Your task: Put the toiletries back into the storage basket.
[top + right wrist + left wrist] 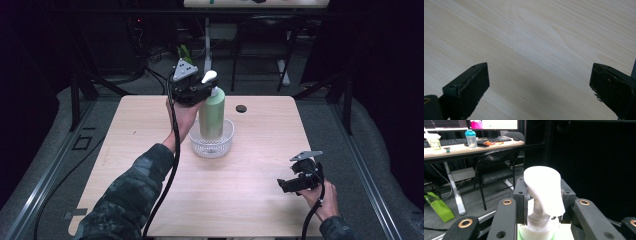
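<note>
A light green pump bottle (212, 112) with a white pump head (209, 76) stands upright in a clear glass bowl (227, 144) near the middle of the wooden table (150, 150). My left gripper (200, 90) is at the bottle's top, shut on the pump. In the left gripper view the two black jaws of my left gripper (543, 193) press the neck under the white pump head (545, 187). My right gripper (286, 186) rests low over the table's front right, open. In the right gripper view my right gripper (539, 83) has bare wood (536, 37) between its jaws.
A small black round thing (241, 108) lies on the table behind the bowl. Past the table's far edge stand a black chair (496, 167) and a desk (461, 148) with a bottle and keyboards. A green bag (437, 206) lies on the floor.
</note>
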Motion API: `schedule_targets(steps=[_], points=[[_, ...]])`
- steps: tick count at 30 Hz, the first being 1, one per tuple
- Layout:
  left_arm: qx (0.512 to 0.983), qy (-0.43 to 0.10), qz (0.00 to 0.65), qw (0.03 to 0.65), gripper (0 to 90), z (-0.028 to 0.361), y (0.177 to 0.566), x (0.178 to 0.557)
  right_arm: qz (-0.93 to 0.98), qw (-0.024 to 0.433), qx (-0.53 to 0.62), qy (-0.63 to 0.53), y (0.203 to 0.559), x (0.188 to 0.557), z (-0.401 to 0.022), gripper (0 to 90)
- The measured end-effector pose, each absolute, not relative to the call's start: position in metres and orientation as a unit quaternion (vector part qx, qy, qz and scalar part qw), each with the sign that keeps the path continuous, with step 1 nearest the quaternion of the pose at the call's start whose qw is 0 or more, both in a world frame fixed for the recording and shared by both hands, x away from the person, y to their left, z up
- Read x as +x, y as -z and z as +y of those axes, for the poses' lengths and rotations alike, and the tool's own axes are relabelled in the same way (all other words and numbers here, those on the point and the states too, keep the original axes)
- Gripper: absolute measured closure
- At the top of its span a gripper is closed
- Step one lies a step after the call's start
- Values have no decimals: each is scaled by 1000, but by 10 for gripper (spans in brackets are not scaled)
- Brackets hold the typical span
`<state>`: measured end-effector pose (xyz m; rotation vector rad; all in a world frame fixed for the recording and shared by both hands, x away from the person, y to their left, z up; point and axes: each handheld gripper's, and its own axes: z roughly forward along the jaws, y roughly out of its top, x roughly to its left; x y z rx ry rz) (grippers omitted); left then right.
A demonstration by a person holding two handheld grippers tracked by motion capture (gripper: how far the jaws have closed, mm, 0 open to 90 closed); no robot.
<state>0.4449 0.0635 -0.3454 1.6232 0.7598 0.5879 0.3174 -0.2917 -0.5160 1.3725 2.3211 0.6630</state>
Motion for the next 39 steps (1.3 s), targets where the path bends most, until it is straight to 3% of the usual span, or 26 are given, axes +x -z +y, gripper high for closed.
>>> schedule_targets(steps=[39], points=[[712,-236,341,566,674,60,393,448,822,182,485,-235,516,317,-292,22]])
